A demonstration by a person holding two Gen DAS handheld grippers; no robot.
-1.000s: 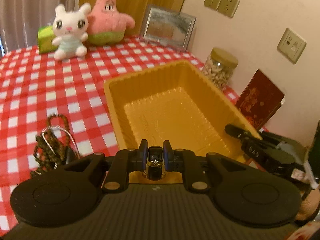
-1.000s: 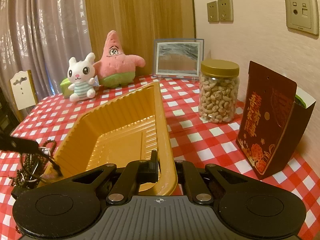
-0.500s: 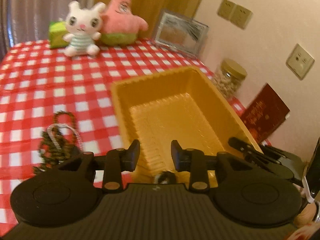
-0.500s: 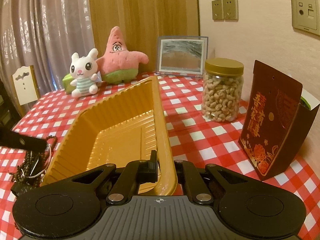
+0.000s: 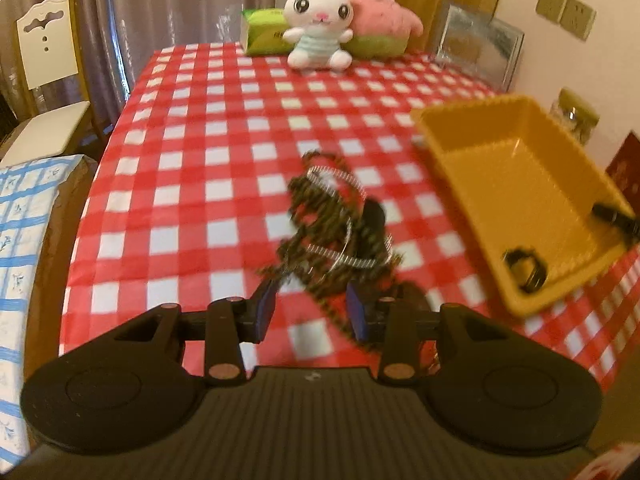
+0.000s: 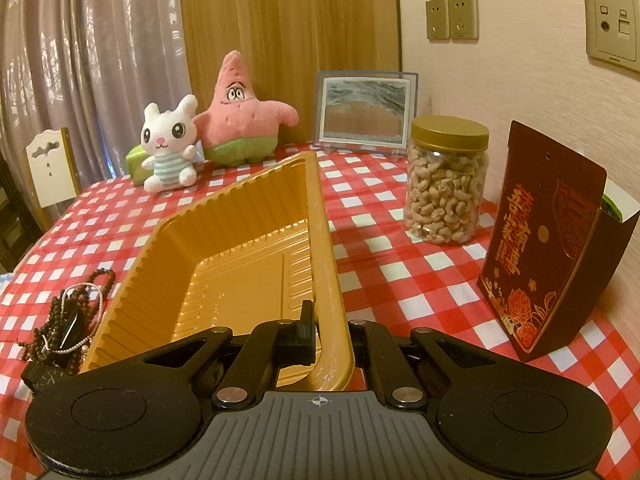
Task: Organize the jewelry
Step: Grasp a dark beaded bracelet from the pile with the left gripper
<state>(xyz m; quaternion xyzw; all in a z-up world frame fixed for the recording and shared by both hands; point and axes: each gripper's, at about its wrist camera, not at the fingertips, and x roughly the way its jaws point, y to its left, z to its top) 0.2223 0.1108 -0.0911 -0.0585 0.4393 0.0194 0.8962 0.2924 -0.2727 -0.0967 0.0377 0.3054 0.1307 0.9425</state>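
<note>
A tangled pile of jewelry (image 5: 334,226), dark bead strands and silver chains, lies on the red checked tablecloth. My left gripper (image 5: 310,310) is open and empty just in front of the pile. A yellow tray (image 5: 516,168) sits to the right, with a dark ring (image 5: 524,268) lying in its near corner. My right gripper (image 6: 326,334) is shut on the tray's near rim (image 6: 332,280). The jewelry pile (image 6: 66,322) shows left of the tray in the right wrist view.
A white bunny plush (image 5: 320,20), a pink star plush (image 5: 380,12) and a picture frame (image 5: 478,46) stand at the back. A jar of cashews (image 6: 446,180) and a dark red gift box (image 6: 548,240) stand right of the tray. A chair (image 5: 48,76) is at left.
My left gripper opened and dropped the dark ring into the tray, then swung left to the jewelry pile. My right gripper kept its hold on the tray rim.
</note>
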